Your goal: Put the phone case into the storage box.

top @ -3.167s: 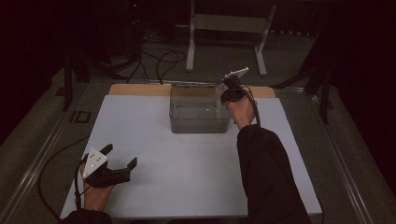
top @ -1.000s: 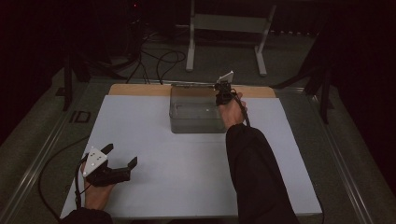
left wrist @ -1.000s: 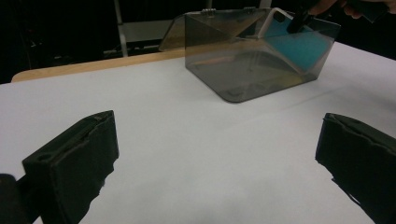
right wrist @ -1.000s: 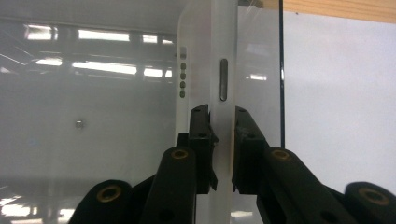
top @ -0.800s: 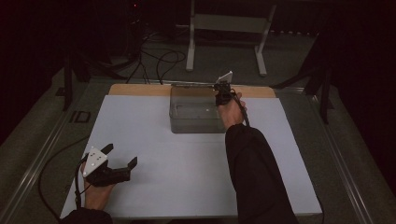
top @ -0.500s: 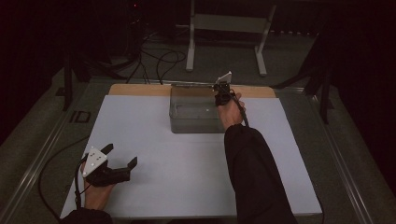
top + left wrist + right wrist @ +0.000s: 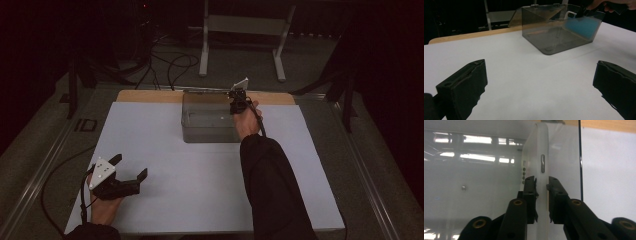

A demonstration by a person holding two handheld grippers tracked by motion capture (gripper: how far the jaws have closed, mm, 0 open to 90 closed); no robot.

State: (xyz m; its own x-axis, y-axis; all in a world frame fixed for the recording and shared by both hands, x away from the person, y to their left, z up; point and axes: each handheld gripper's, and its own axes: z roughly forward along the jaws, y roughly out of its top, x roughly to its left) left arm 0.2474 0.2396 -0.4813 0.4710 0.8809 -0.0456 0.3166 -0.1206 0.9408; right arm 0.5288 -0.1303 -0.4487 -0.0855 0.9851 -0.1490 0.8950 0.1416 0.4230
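Note:
A clear plastic box (image 7: 207, 125) stands at the far middle of the white table. A slim white device (image 7: 542, 150) with a blue face (image 7: 580, 27) stands on edge inside it, against its right wall. My right gripper (image 7: 234, 106) reaches down into the box from above. Its jaws (image 7: 541, 182) sit on either side of the device's thin edge. They have just been opening slightly, and the pads still seem to touch the device. My left gripper (image 7: 132, 165) rests on the near left of the table. It is wide open (image 7: 539, 85), holds nothing, and points toward the box (image 7: 549, 37).
The box's lid (image 7: 536, 15) is tipped open at the back. A wooden strip (image 7: 150, 96) runs along the table's far edge. A metal stand (image 7: 245, 25) and cables (image 7: 170, 62) lie on the floor beyond. White tabletop (image 7: 200, 175) spreads between my two hands.
Since the oldest frame my right hand has shifted left, from the box's far right corner to over its right wall. Over the last second nothing visibly moved. The left gripper stayed put.

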